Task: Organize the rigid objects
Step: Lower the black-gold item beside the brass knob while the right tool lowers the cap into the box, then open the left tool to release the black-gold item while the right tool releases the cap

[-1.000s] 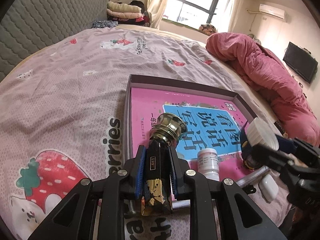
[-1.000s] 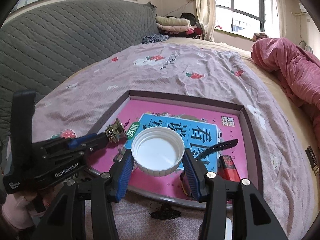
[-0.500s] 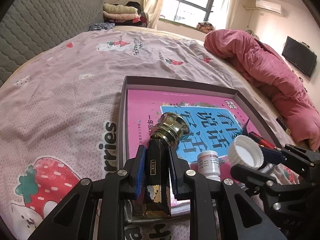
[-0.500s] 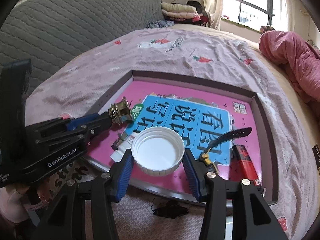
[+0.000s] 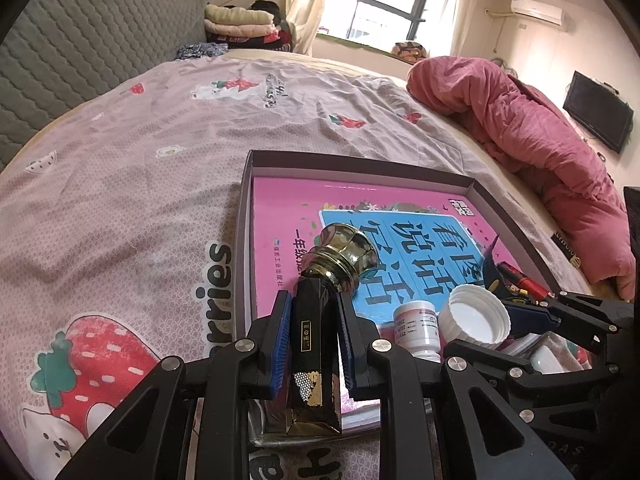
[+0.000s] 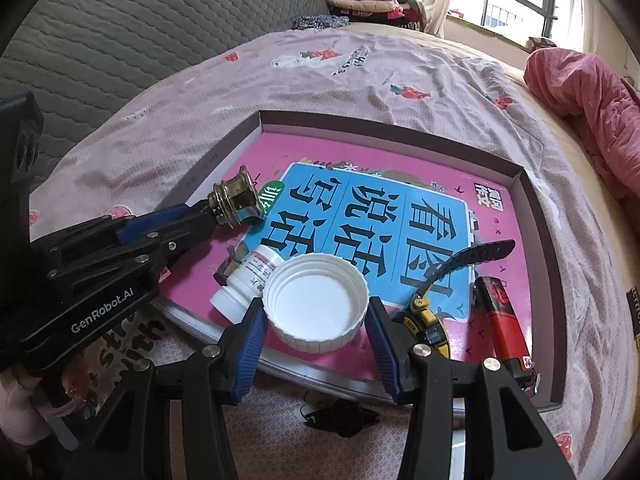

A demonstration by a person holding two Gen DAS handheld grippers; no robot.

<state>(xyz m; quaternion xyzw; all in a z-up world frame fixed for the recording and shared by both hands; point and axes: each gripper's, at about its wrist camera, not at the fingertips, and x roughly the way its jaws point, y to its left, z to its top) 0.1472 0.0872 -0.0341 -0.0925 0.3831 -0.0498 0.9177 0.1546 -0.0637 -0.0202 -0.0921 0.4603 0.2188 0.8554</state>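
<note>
On the bed, a shallow tray (image 6: 538, 216) lined with a pink book (image 6: 340, 152) lay just ahead of both tongs. The left tongs (image 5: 312, 344) clamped a black gold-capped bottle (image 5: 316, 344) over its near-left corner. The right tongs (image 6: 316, 320) gripped a white cap (image 6: 318, 306) beside a small pill bottle (image 6: 248, 280).

Daylight enters through the far window (image 5: 376, 4), which is blown out to white. The bed cover (image 5: 140, 184) is evenly, softly lit with faint shadows. Both fisheye views bend straight lines strongly, with dark vignetted corners. The glossy pink book (image 6: 400, 216) shows mild glare; focus is sharp.
</note>
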